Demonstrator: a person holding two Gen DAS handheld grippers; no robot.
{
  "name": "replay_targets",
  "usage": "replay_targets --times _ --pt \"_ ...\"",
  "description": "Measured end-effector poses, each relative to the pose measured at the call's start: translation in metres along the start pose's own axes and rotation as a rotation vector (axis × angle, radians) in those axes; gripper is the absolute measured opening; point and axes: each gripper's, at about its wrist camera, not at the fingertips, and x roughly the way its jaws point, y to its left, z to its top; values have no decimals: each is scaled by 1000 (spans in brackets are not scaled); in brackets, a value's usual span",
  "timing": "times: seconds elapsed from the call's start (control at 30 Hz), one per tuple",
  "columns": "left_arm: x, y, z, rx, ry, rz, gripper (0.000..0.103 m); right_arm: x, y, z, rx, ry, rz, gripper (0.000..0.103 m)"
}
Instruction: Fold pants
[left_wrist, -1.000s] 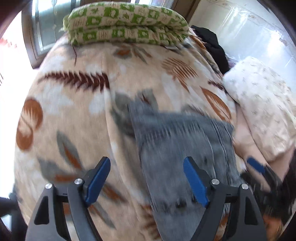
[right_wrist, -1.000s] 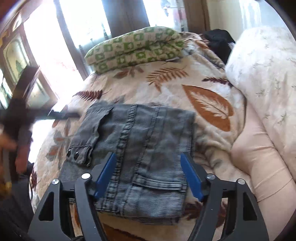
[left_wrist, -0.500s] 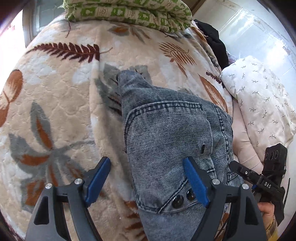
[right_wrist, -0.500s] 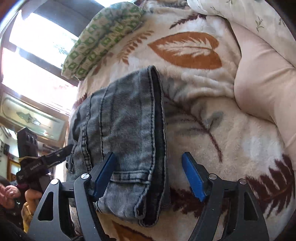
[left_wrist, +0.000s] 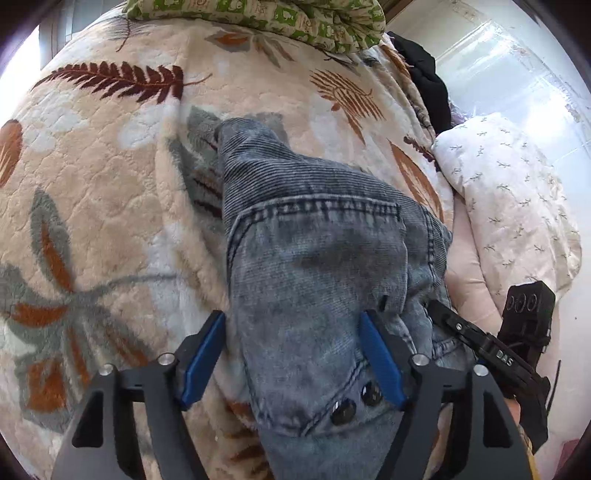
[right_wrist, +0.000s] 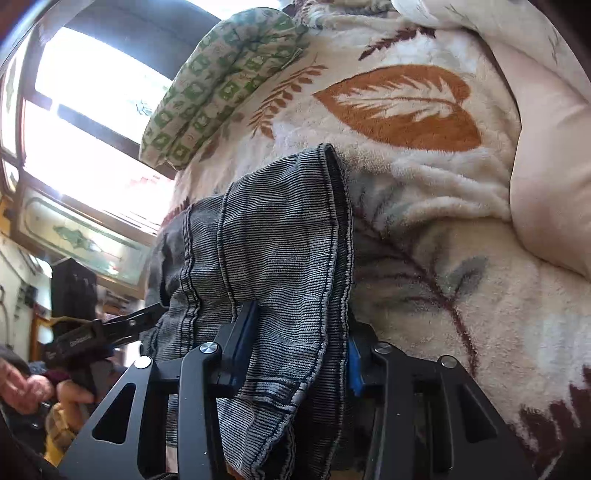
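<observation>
Folded grey-blue corduroy pants (left_wrist: 317, 258) lie on a leaf-patterned blanket (left_wrist: 110, 184). My left gripper (left_wrist: 291, 354) is open, its blue fingers astride the waistband end with two dark buttons (left_wrist: 354, 404). My right gripper (right_wrist: 295, 343) has narrowed around the other edge of the pants (right_wrist: 280, 240), with thick fabric bunched between its blue pads (right_wrist: 243, 343). The right gripper also shows at the pants' right edge in the left wrist view (left_wrist: 491, 350). The left gripper shows at the left in the right wrist view (right_wrist: 107, 332).
A green-and-white folded quilt (left_wrist: 258, 18) lies at the bed's far end, also in the right wrist view (right_wrist: 221, 85). A white floral pillow (left_wrist: 517, 206) and a pink pillow (right_wrist: 554, 184) lie to the right. Dark clothing (left_wrist: 424, 77) lies beyond. Windows (right_wrist: 85, 122) are to the left.
My right gripper has closed from wide open onto the pants' edge and moved in. My left gripper has moved forward over the waistband, still open.
</observation>
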Motion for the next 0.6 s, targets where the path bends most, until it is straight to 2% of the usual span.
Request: replay_targets --times 0.13,0.27,0.4,0.6 --pt "-19 9 -6 -30 -27 -21 68 -6 5 -2 5 -3 -13 38" --pt "-20 -5 -7 24 -7 -35 67 -3 5 -1 7 15 -59 37" --pt "-8 -17 -6 60 17 18 67 -1 9 0 -43 25 -127 33" --pt "4 3 1 -23 56 -41 73 0 5 2 -32 29 -116 33"
